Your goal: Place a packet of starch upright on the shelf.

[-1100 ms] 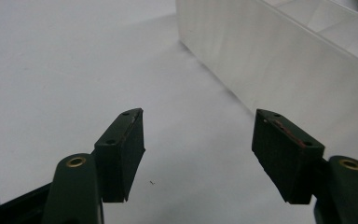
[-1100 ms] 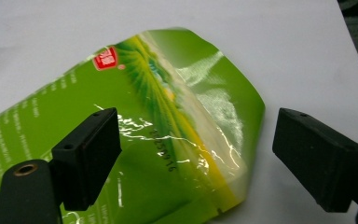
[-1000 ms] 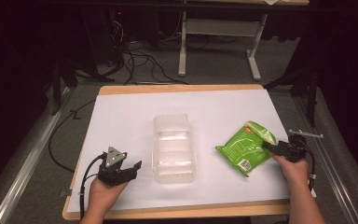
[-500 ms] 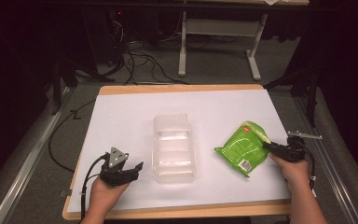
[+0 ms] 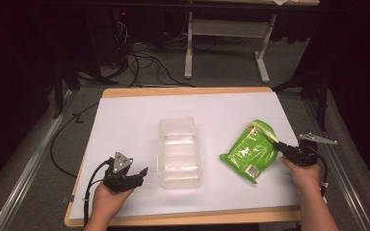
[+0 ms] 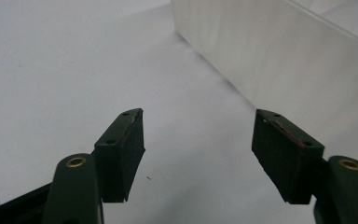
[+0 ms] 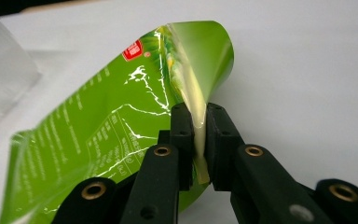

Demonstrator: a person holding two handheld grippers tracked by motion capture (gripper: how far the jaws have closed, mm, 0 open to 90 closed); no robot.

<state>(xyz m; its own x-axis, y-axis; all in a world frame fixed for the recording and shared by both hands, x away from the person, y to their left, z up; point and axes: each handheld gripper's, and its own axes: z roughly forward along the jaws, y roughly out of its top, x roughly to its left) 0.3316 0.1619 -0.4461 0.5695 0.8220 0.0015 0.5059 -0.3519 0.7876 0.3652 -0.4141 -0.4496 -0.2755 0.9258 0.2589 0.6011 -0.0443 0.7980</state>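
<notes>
A green snack bag lies on the white table cover, right of centre. My right gripper is shut on the bag's right edge, and the right gripper view shows the bag with its sealed edge pinched between my jaws, curling upward. A clear plastic container stands in the middle of the table. My left gripper rests low at the front left, just left of the container, open with nothing between its fingers; the container's wall runs along the right of that view.
The table's wooden edge frames the white cover. Beyond the far edge are cables on the floor and a white table frame. A cable trails from my left gripper.
My right gripper has drawn slightly to the right and toward me, still holding the bag's edge, and the bag shifted a little with it. The left gripper stayed put.
</notes>
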